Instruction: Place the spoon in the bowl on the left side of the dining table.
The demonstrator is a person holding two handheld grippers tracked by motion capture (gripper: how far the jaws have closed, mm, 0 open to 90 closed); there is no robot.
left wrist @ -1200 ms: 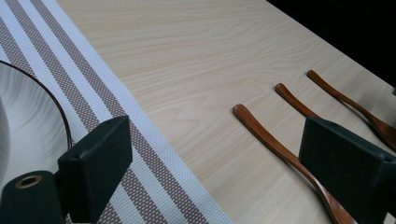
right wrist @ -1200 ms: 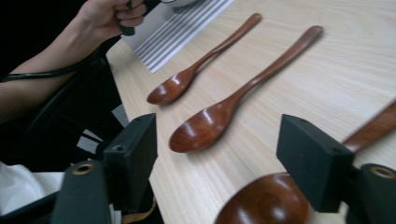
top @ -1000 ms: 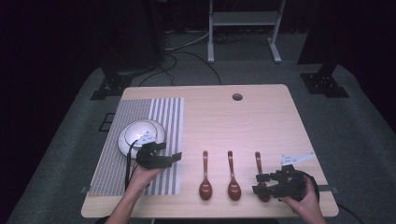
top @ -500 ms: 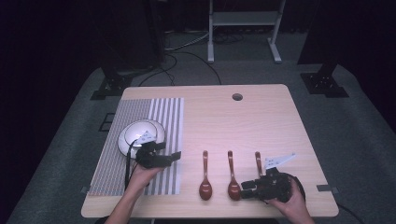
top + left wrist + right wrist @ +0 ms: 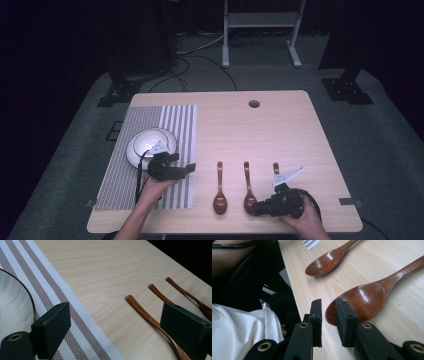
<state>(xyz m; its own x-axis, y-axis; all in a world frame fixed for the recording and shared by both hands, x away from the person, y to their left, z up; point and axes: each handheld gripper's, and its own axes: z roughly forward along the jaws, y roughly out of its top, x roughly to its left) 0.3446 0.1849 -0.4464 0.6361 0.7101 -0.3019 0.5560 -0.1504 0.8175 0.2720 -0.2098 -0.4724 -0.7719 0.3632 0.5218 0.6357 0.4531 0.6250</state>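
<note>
Spoons lie in a row on the counter (image 5: 280, 125), and the right gripper (image 5: 257, 208) sits low at the middle spoon (image 5: 248, 195), jaws slightly parted with one at the bowl's rim, nothing gripped yet. The left gripper (image 5: 189, 170) hovers wide open and empty over the striped mat (image 5: 177, 125), beside the bowl (image 5: 150, 142). Likely step: picking up that spoon; next, the jaws must straddle the rim and close.

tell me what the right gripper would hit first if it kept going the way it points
Most likely the bowl of the middle spoon: the right gripper points at its near rim, one jaw already at the edge. Actual contact is unclear.
</note>
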